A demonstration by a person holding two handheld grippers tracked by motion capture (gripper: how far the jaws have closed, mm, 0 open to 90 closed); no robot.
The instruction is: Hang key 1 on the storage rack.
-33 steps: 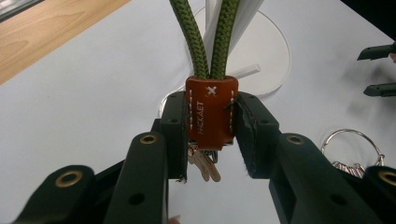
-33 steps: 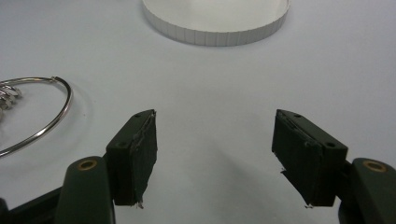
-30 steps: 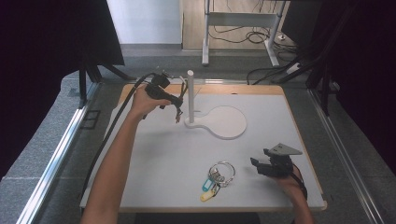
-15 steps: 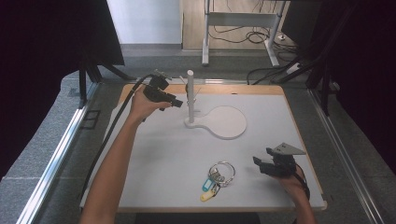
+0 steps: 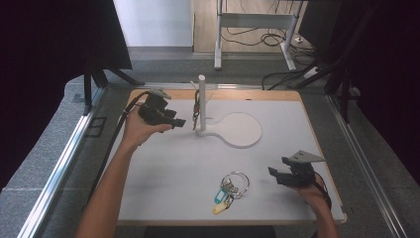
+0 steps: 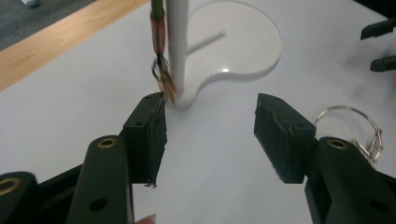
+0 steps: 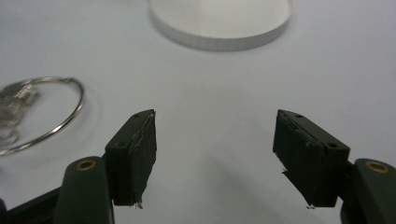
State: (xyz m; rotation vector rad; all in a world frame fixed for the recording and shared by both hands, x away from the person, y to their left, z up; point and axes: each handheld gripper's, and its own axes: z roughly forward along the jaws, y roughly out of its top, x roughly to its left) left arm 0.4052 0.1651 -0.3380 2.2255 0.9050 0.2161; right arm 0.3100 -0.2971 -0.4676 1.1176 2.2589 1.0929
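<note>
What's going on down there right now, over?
Left gripper just opened, nothing between its jaws; keys hang on the white stand. Right gripper open beside key bunch. Nothing obstructing.

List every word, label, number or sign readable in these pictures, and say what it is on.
None can be read.
Key tags on the key ring: any print too small to read.
Hanging strap on the white post: blurred, no legible marks.
Both hand-held grippers, left and right: no lettering visible.

Bare mat (image 5: 163, 168) between grippers – white post (image 5: 201, 101) and key bunch (image 5: 229, 187) obstruct
</note>
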